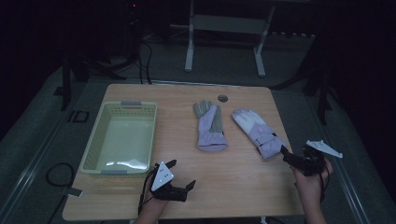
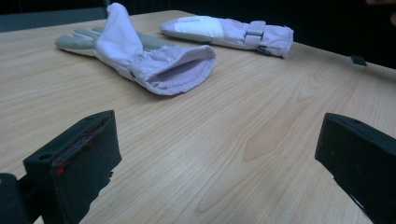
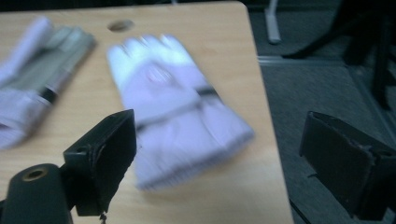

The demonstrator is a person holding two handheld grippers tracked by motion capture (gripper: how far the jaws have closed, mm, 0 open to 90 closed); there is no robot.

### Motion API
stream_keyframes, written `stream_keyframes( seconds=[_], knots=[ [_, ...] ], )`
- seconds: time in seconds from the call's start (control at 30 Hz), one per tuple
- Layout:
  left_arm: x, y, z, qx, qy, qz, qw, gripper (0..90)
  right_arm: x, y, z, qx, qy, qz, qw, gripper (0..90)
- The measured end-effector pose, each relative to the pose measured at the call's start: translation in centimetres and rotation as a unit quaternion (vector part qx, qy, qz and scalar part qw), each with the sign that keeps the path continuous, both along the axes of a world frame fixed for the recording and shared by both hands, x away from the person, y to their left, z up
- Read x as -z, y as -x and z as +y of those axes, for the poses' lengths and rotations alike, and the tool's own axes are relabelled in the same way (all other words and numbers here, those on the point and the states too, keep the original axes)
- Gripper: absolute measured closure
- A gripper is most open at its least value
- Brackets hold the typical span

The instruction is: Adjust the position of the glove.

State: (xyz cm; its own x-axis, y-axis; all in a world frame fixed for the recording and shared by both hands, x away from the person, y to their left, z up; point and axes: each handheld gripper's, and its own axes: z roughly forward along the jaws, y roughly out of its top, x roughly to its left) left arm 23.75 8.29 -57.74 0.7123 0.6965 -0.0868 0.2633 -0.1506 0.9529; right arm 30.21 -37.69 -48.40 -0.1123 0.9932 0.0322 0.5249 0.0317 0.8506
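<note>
In the high view we see our right gripper (image 1: 283, 153) at the lower right, jaws spread and empty, just beside the cuff of the right glove (image 1: 256, 131). Our left gripper (image 1: 180, 175) sits at lower centre, released, well below the left glove (image 1: 210, 127) at mid-frame.

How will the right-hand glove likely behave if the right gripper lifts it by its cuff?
The right-hand glove looks padded and soft, so it would probably droop from the cuff rather than stay stiff. It seems light for its bulk. Its fabric cuff should pinch easily between the open right gripper, with little slipping. Lying flat, it cannot roll.
</note>
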Motion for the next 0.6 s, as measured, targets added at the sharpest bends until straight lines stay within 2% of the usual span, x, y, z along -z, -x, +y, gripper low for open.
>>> stream_keyframes(
  seconds=[0.17, 0.3, 0.43, 0.6],
  knots=[
    [0.0, 0.0, 0.0, 0.001, 0.003, 0.003, 1.0, 0.1, -2.7, -1.7, 1.5, -0.016, 0.006, -0.009, 0.9998, 12.5],
    [0.0, -0.1, 0.1, 0.0, 0.006, 0.005, 1.0, 0.1, -4.0, -3.4, 3.0, -0.024, 0.005, -0.001, 0.9997, 12.8],
    [0.0, -0.2, 0.1, 0.0, 0.009, 0.008, 0.9999, 0.1, -4.5, -5.0, 5.0, -0.045, 0.002, 0.01, 0.9989, 13.3],
    [0.0, -0.1, 0.1, 0.001, 0.007, 0.006, 1.0, 0.1, -3.9, -6.7, 7.6, -0.057, 0.0, 0.028, 0.998, 13.4]
  ],
)
